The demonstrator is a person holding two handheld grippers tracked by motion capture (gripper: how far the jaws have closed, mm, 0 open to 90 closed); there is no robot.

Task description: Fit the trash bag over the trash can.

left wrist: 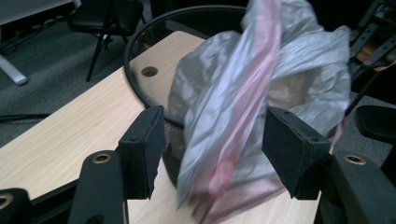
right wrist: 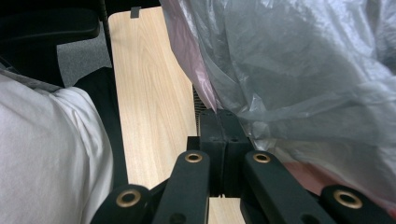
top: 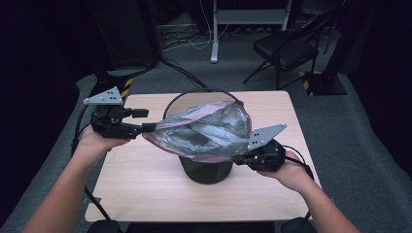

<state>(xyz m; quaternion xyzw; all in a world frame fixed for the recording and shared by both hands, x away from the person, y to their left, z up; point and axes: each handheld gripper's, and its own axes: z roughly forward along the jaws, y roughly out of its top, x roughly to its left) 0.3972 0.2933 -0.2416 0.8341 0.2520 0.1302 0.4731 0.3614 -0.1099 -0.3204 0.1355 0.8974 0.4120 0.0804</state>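
A grey, see-through plastic bag (top: 204, 131) with a pink edge hangs stretched over a black mesh bin (top: 206, 170) in the middle of the wooden table (top: 145, 179). My left gripper (top: 148, 127) is at the bag's left end. In the left gripper view its jaws (left wrist: 215, 140) stand apart, and the bag (left wrist: 243, 93) hangs loose between the pads without being pressed. My right gripper (top: 240, 159) is at the bag's right end. In the right gripper view its jaws (right wrist: 219, 126) are closed on the bag's (right wrist: 303, 70) edge.
The bin's wire rim (left wrist: 135, 46) rises behind the bag. Beyond the table stand a black folding chair (top: 286, 48) and a white desk leg (top: 214, 34) on grey carpet. A person's white-clad body (right wrist: 46, 154) is close to the table's near edge.
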